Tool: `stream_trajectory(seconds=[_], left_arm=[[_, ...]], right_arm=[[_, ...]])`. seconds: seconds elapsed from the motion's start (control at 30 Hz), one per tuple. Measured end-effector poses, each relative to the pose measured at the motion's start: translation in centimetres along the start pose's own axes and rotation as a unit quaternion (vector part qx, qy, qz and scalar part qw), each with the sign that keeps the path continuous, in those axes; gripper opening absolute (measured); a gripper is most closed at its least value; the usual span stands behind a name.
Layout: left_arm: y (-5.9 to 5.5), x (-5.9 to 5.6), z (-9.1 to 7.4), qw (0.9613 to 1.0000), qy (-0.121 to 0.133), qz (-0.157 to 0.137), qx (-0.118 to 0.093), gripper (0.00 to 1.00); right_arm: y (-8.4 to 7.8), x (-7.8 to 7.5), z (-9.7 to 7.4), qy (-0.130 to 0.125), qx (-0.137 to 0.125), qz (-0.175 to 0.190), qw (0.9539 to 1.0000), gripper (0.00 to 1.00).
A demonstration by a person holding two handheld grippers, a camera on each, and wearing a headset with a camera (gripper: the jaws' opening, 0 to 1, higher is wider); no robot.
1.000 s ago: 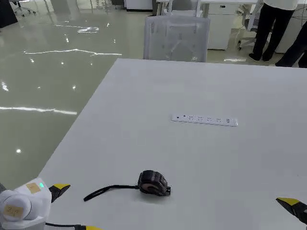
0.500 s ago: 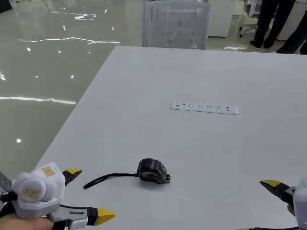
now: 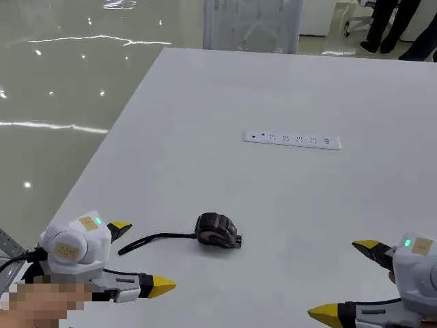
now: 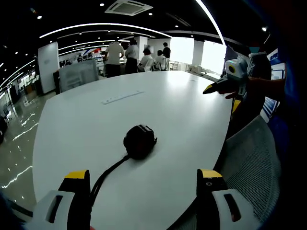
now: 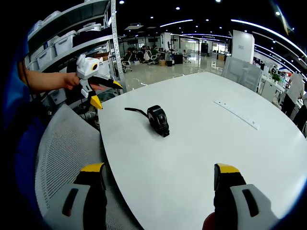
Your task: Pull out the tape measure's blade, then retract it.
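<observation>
Tape measure [image 3: 218, 230] lies where it did on the white surface [image 3: 273, 89], blade fully in and strap [image 3: 151, 239] trailing left — what has changed is that the left gripper [image 3: 143, 255] and right gripper [image 3: 343, 279] have risen in on either side of it. Both sets of fingers [image 3: 161, 285] gape wide, holding nothing, so the pull has yet to start.

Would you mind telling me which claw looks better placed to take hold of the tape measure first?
Probably the left claw: open, it sits nearer the tape measure, whose strap trails toward it. The right claw is farther off.
</observation>
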State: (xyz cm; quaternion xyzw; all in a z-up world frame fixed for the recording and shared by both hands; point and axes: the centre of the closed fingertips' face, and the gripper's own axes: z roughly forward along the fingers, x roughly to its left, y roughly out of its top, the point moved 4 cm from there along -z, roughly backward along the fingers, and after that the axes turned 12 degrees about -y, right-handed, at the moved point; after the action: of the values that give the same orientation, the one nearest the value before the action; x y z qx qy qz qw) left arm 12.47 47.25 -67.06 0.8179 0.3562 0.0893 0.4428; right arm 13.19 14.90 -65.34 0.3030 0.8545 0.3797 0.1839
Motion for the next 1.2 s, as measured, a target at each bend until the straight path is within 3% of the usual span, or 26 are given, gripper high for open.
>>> stream_trajectory(seconds=[0.6,1.2], left_arm=[[1.6,0.7,3.8,0.9994,-0.029,0.015,0.008,0.84],[3.0,1.6,7.6,0.9960,-0.058,0.063,0.024,0.77]], right_arm=[[0.9,0.3,3.5,0.035,0.006,-0.017,0.9992,0.83],[1.5,0.8,7.4,0.068,0.005,-0.056,0.9961,0.72]])
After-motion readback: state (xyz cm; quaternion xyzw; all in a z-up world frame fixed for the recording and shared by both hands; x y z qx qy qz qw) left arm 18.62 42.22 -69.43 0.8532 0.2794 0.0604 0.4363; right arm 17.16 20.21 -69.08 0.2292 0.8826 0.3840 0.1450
